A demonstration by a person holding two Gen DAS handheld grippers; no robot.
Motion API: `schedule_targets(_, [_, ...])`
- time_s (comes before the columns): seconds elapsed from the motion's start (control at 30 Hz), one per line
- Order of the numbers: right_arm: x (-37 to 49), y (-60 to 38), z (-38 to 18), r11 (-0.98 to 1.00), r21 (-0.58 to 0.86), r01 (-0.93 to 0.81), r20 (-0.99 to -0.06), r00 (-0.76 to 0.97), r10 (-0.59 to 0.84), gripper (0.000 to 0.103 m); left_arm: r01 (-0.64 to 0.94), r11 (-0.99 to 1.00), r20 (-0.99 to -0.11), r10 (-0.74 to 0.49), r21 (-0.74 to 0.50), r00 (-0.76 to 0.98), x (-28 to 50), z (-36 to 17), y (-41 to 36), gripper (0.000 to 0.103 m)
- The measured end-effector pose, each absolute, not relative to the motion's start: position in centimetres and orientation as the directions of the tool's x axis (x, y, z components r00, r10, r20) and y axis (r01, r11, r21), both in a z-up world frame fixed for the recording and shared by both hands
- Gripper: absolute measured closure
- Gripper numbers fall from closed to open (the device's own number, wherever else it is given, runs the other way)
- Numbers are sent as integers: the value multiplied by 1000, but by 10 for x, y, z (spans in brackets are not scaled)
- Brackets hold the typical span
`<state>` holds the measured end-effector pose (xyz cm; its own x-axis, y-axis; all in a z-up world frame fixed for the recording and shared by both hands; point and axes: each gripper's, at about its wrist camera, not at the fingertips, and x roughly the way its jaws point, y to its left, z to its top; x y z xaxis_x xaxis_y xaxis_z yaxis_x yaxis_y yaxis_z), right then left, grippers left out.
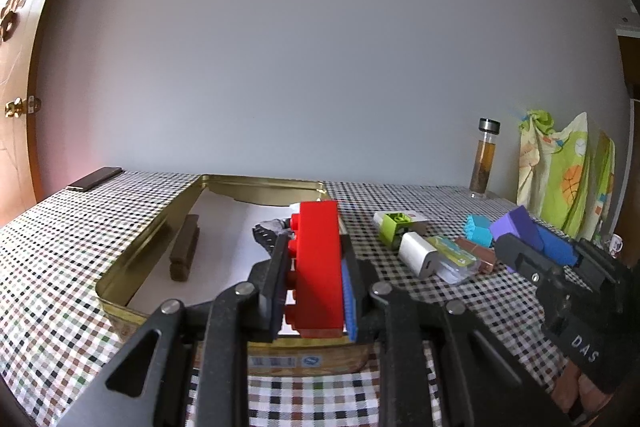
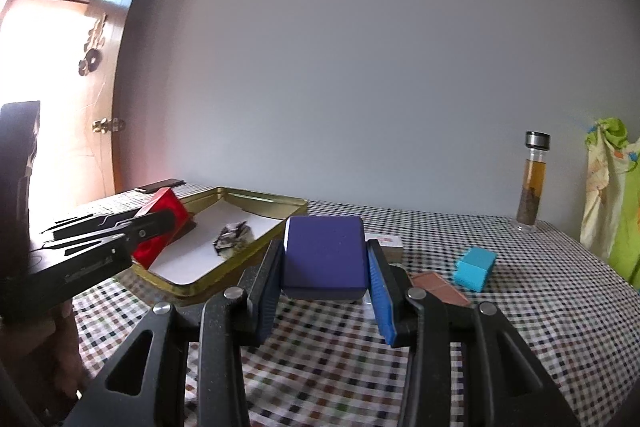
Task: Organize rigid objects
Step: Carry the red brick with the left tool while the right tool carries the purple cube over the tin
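Grippers both loaded. Left gripper (image 1: pixel 316 267) is clamped on a long red plastic building brick (image 1: pixel 318 267), studs facing left, held on edge over the near right part of the shallow gold metal tin w/ white paper liner (image 1: pixel 132 259). Can't tell if the brick touches the liner.

Inside the tin: dark brown rectangular bar (image 1: pixel 185 253) along the left wall, and a grey-black crumpled lump (image 2: pixel 234 241) toward the far right, behind the brick in left wrist view.

Right gripper (image 2: pixel 326 267) is closed on a purple rounded rectangular block (image 2: pixel 325 257), held above the checked tablecloth (image 2: pixel 540 287) just right of the tin.

Right of the tin, on the cloth: green-and-white small box (image 1: pixel 394 225), white rounded power bank (image 1: pixel 418 253) near it, clear packet w/ green label (image 1: pixel 454 255) touching the power bank, brown flat bar (image 1: pixel 478 253), turquoise plastic block (image 2: pixel 474 269) further right.

Far right of the tin, by the wall: glass bottle w/ metal cap & amber liquid (image 2: pixel 534 179), then a green patterned cloth bag (image 1: pixel 568 171). Behind the tin's left corner, a dark flat slab (image 1: pixel 94 179) at the table edge.
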<state>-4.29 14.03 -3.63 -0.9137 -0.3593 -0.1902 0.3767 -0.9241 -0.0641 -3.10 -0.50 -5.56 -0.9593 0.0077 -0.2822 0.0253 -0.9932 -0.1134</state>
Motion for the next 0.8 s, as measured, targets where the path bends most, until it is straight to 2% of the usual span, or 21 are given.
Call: schedule_targets(0.8, [-43, 95, -37, -876, -102, 472, -237, -867, -439, 60, 86, -986, -289, -41, -145, -957, -24, -58, -37, 82])
